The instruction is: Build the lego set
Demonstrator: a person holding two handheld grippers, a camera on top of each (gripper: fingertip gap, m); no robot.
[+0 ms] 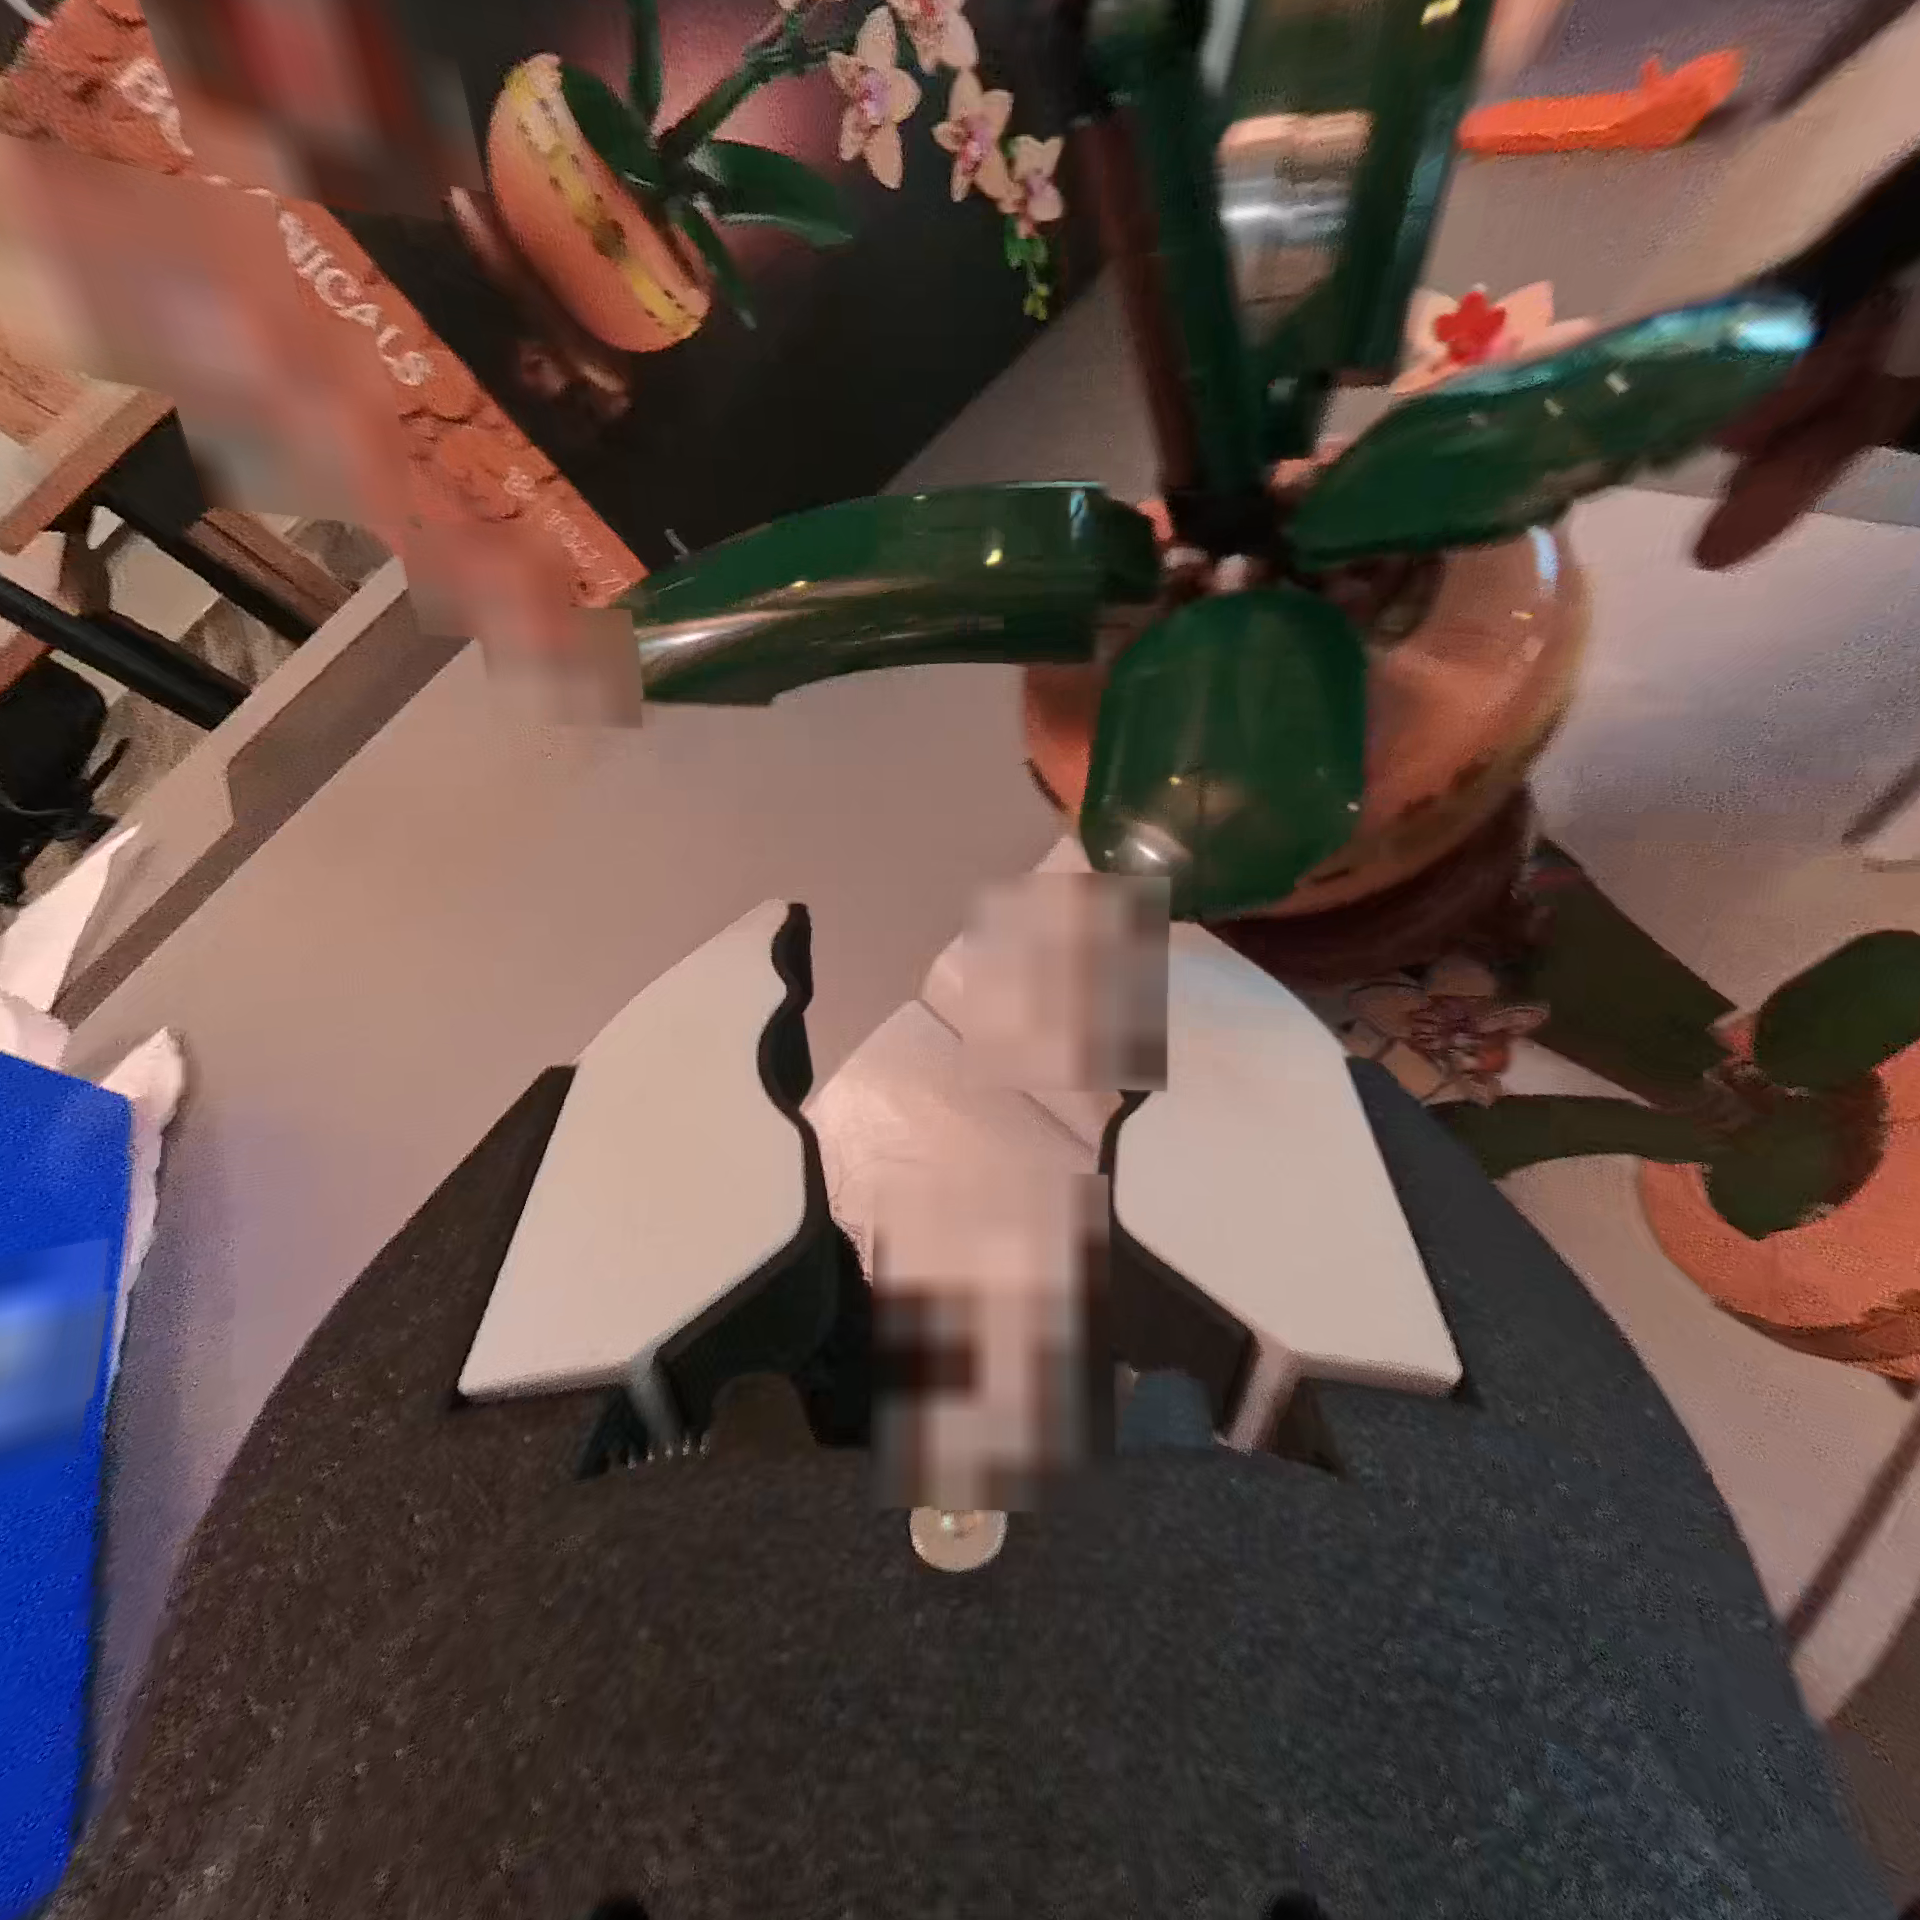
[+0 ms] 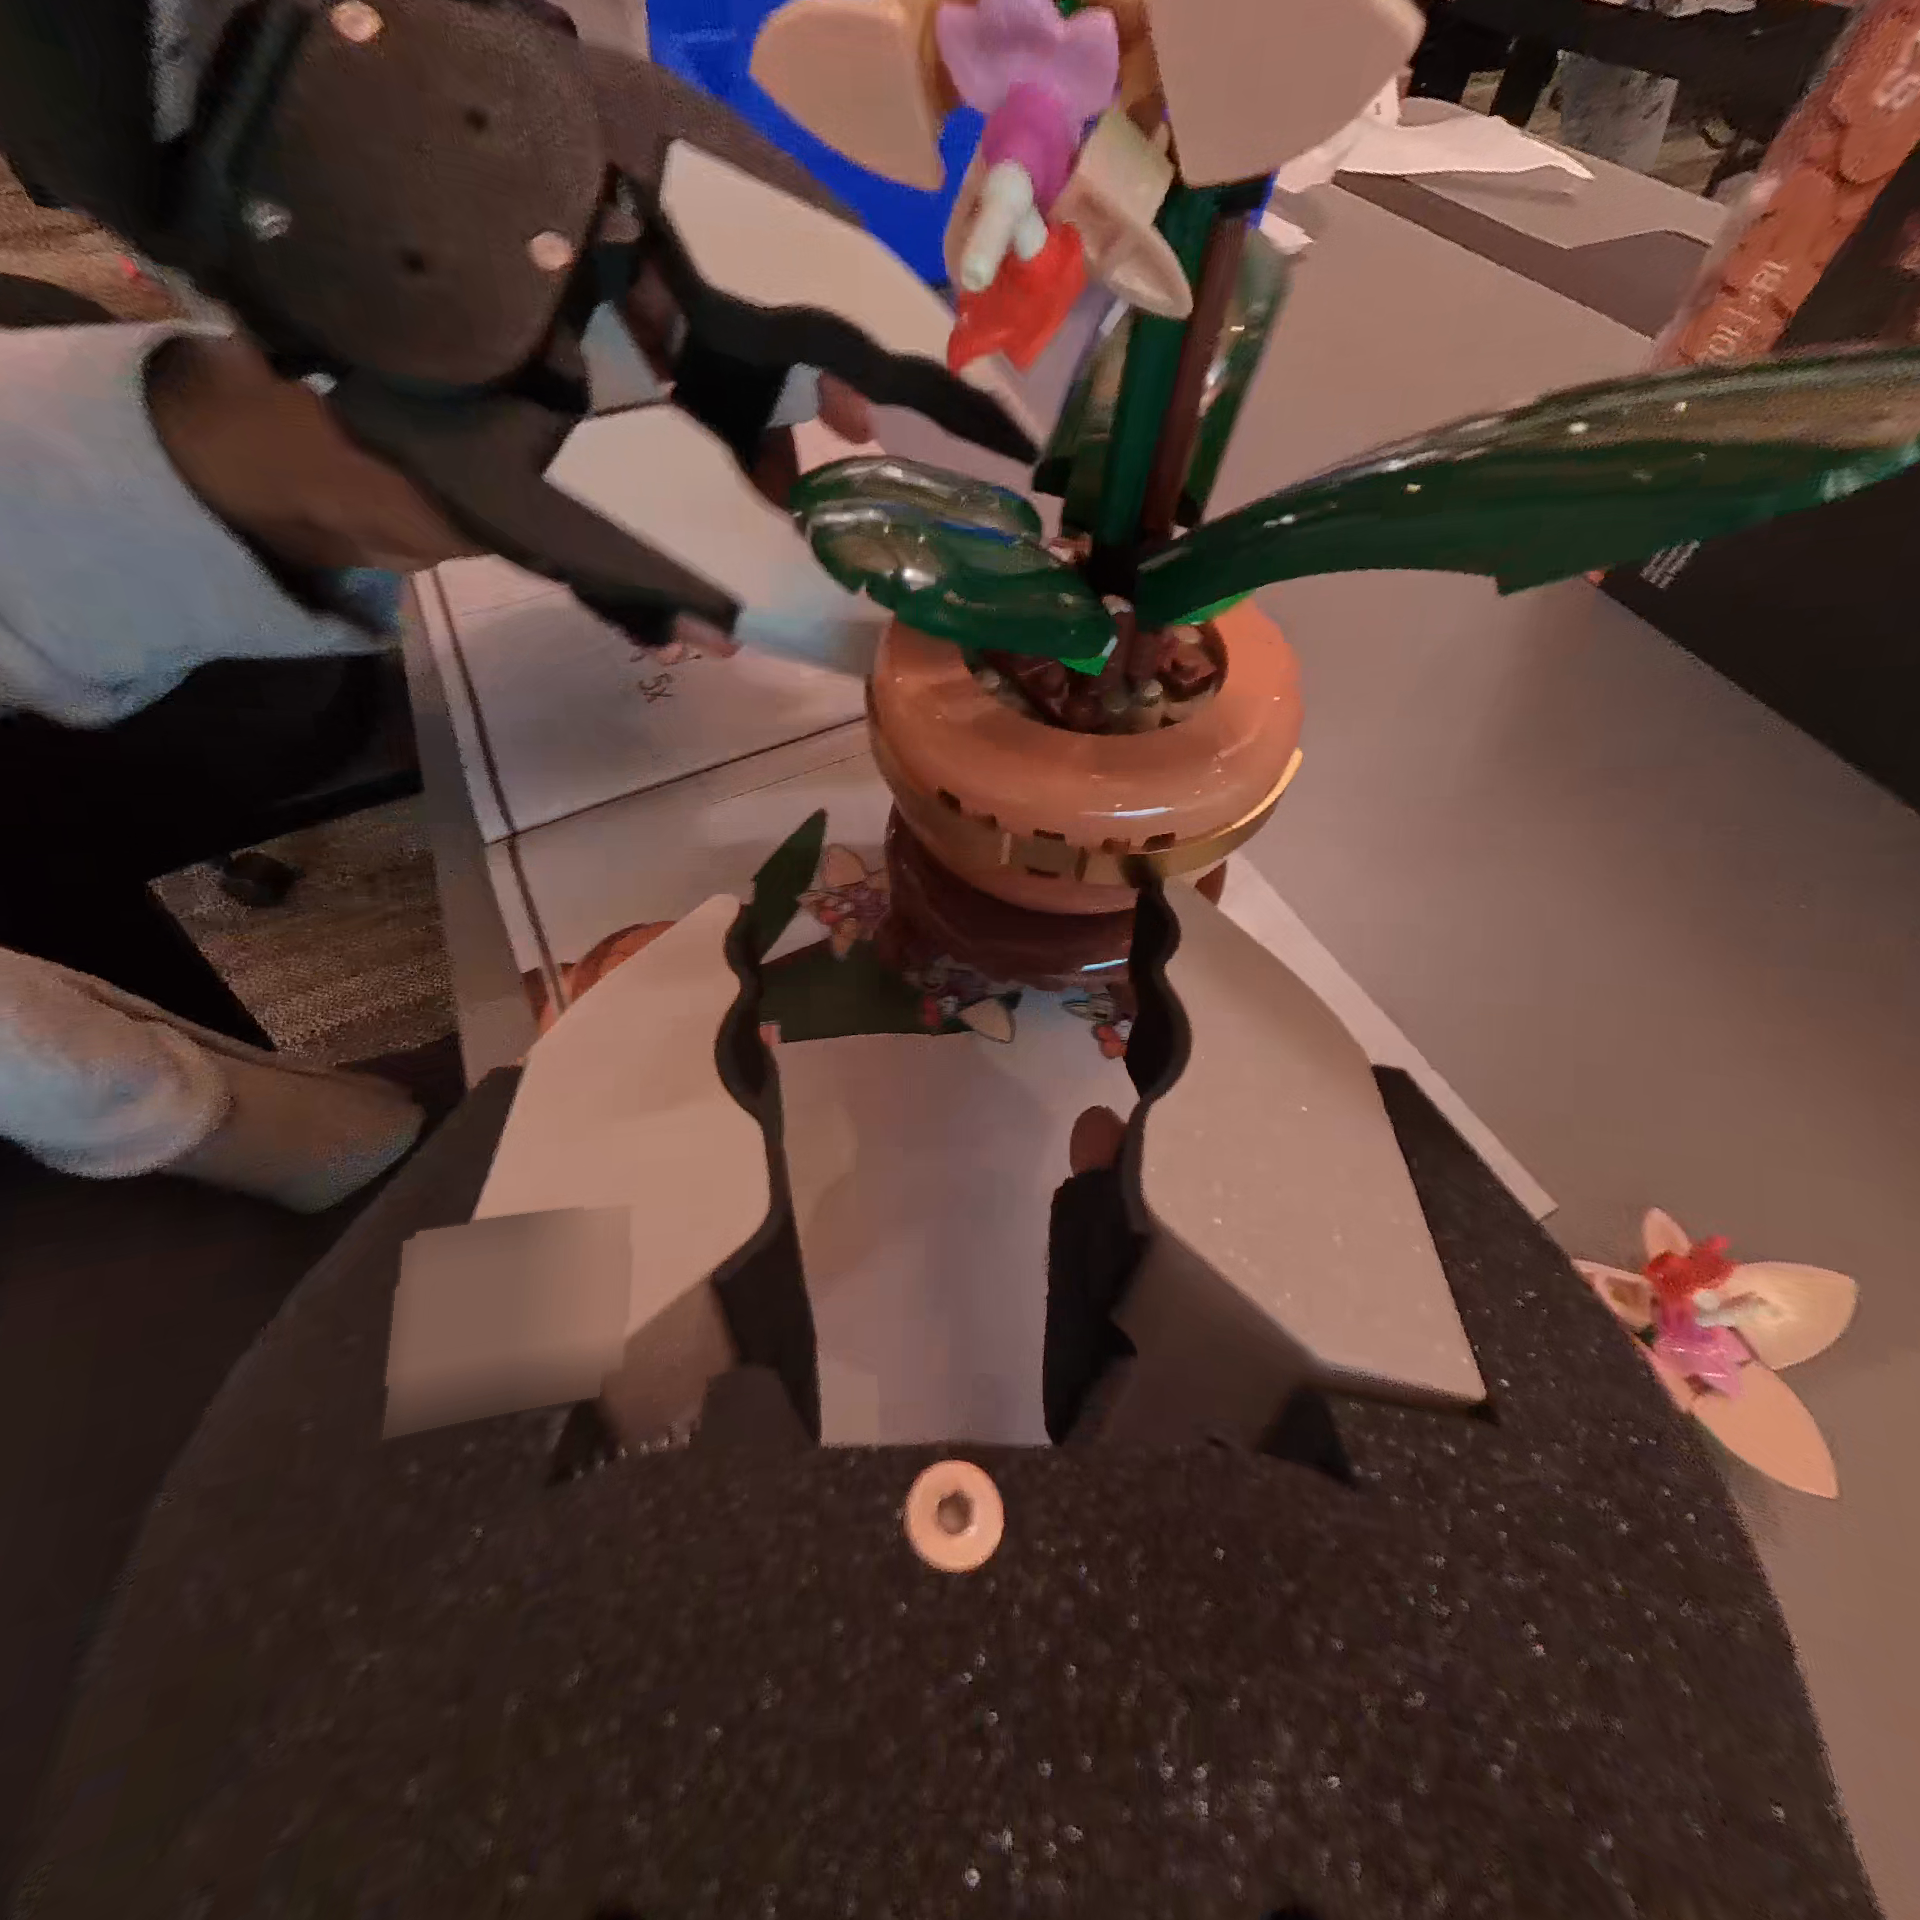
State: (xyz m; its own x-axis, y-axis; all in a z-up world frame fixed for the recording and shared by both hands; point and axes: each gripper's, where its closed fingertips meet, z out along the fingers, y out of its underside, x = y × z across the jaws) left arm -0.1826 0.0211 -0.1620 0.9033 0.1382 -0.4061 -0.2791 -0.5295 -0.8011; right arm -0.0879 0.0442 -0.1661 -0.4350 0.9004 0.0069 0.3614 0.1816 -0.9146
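Note:
A Lego orchid stands in a tan pot (image 2: 1081, 790) on an open instruction booklet (image 2: 644, 707). It has dark green leaves (image 2: 1507, 488), a stem and a pink, white and red flower (image 2: 1029, 156) at the top. My right gripper (image 2: 945, 904) is open and empty, its tips on either side of the pot's brown base. My left gripper (image 2: 878, 535) reaches in from the left, open around a small leaf. In the left wrist view, my left gripper (image 1: 966, 935) is open just short of a leaf (image 1: 1226, 748) and the pot (image 1: 1475, 665). A pale blurred patch hides the gap.
A loose Lego flower (image 2: 1725, 1340) lies on the grey table at the right. The set's box (image 1: 727, 260) stands behind the plant. A blue object (image 1: 52, 1351) and white paper sit at the left. A person's sleeve (image 2: 104, 520) is at the left.

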